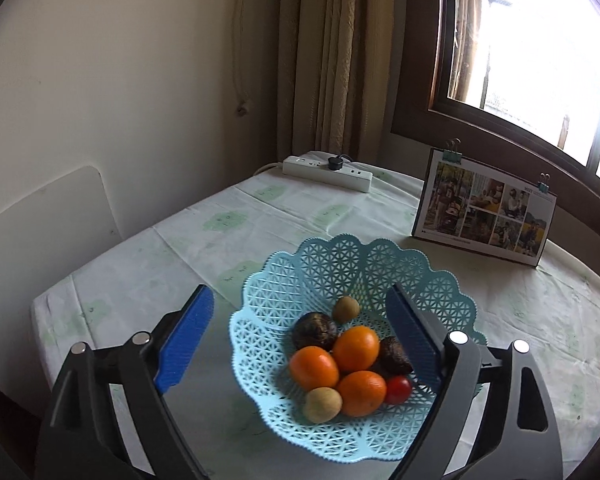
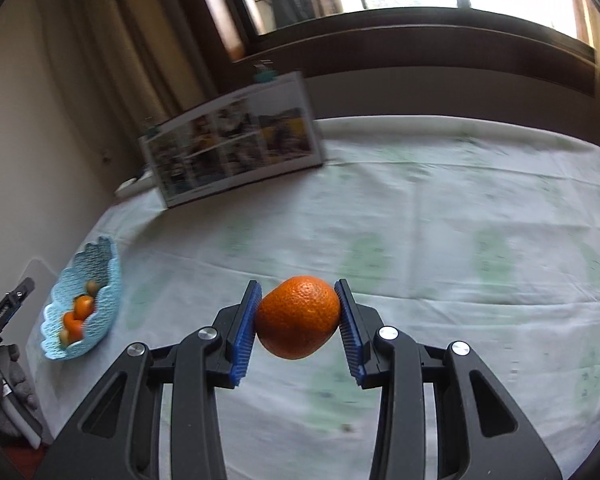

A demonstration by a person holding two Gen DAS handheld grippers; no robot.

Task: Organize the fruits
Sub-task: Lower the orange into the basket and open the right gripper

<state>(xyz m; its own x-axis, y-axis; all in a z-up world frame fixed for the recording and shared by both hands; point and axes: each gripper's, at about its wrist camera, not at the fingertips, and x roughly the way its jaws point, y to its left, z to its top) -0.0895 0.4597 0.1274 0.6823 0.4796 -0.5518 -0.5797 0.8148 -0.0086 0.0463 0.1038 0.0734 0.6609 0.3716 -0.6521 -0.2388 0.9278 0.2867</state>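
Left wrist view: blue-padded fingers (image 1: 188, 336) of the left gripper (image 1: 300, 340) stand spread wide, holding nothing, poised over the pale blue lattice basket (image 1: 340, 256) on the desk (image 1: 148, 256). Basket contents: three oranges (image 1: 355, 348), two dark wrinkled fruits, two small tan ones, one small red one. Photo board (image 1: 486, 210) and power strip (image 1: 327, 169) sit well behind, near the window.

Right wrist view: right gripper (image 2: 298, 320) pinches one orange (image 2: 298, 317) between its pads, lifted clear of the tablecloth. Basket lies far off to the left edge of this view; frame is motion-blurred, so height above the desk is uncertain.

Judgement: step in hand is carrying this orange to the basket. Next move calls for a leftward swing, a low approach over the rim, and release onto the pile where it will not roll out.
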